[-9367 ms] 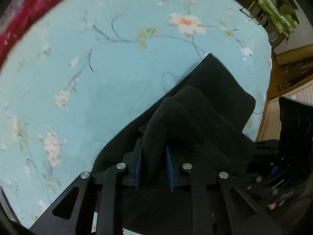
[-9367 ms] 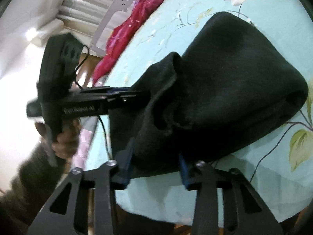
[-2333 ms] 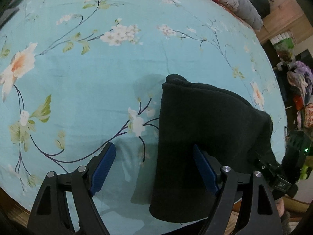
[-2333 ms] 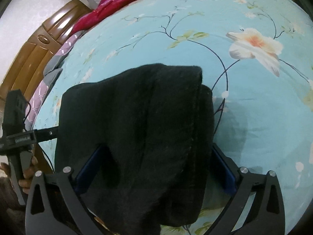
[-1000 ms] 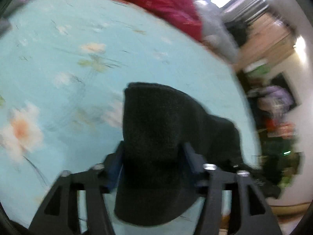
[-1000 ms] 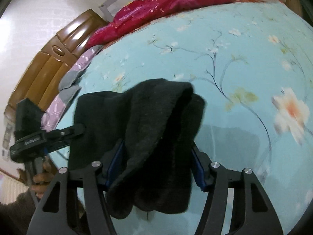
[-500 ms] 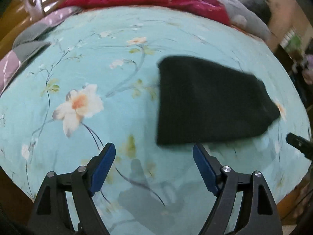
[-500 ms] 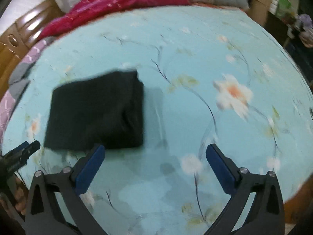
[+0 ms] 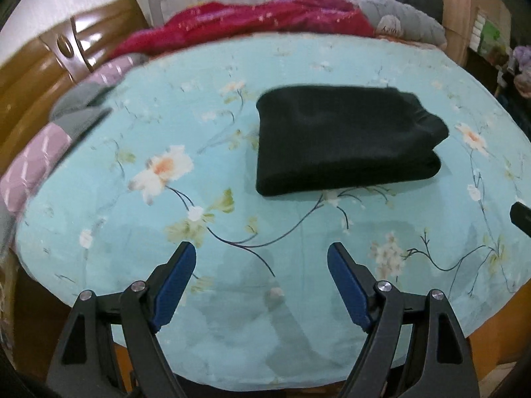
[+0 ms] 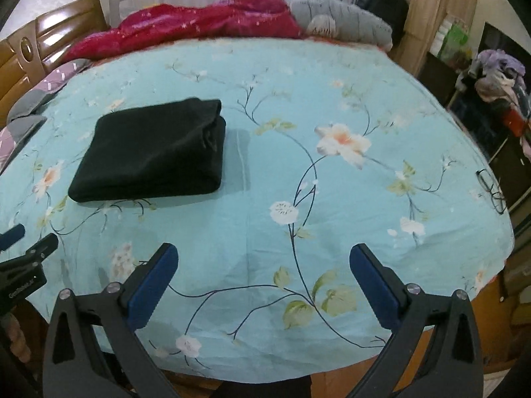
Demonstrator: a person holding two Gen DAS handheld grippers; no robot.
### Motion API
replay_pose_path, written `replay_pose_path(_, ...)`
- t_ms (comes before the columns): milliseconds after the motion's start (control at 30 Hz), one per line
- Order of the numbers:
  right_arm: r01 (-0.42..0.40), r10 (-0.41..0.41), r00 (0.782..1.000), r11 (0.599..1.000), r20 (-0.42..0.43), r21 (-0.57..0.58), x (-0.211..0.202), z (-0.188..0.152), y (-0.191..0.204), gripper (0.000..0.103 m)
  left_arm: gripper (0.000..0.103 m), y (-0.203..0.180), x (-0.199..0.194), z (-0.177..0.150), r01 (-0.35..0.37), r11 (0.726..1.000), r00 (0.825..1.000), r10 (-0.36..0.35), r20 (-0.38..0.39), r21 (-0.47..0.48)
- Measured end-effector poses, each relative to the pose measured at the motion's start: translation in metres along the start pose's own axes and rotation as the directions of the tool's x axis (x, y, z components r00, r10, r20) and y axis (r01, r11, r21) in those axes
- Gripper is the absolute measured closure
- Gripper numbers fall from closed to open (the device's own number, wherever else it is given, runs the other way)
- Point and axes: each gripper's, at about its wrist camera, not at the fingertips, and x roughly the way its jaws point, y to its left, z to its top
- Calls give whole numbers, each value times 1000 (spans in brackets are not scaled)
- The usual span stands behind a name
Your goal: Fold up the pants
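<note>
The black pants (image 9: 341,139) lie folded into a flat rectangle on the light blue flowered bed sheet (image 9: 232,225). In the right wrist view the same folded pants (image 10: 152,152) sit at the left of the bed. My left gripper (image 9: 262,255) hangs open well short of the pants, nothing between its blue pads. My right gripper (image 10: 264,257) is open too, wide, over bare sheet to the right of the pants. The left gripper's tip (image 10: 23,248) shows at the left edge of the right wrist view.
A red quilt (image 10: 199,23) and a grey pillow (image 10: 338,16) lie at the far end of the bed. A wooden headboard (image 9: 66,63) and a pink-grey cloth (image 9: 39,152) are at the left. Glasses (image 10: 491,189) rest near the right edge; cluttered furniture (image 10: 491,93) stands beyond.
Both grippers let go of the folded pants, opened, and drew back toward the near edge of the bed. The pants now rest flat on the sheet.
</note>
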Motion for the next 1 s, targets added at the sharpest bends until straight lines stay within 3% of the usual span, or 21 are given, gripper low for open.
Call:
replay_pose_path(200, -6, 6, 999, 1000, 35, 9, -13, -3, -1, 0, 21, 1, -11, 2, -9, 1000, 1000, 9, 12, -7)
replay_pose_path(467, 45, -42, 993, 999, 112, -29, -31, -5, 3, 0, 21, -4, -22, 2, 34, 999, 999, -34, 25, -4)
replay_pose_path(1000, 98, -76, 988, 981, 133, -166, -33, -1, 24, 0, 21, -11, -11, 2, 77, 996, 997, -78, 6, 36)
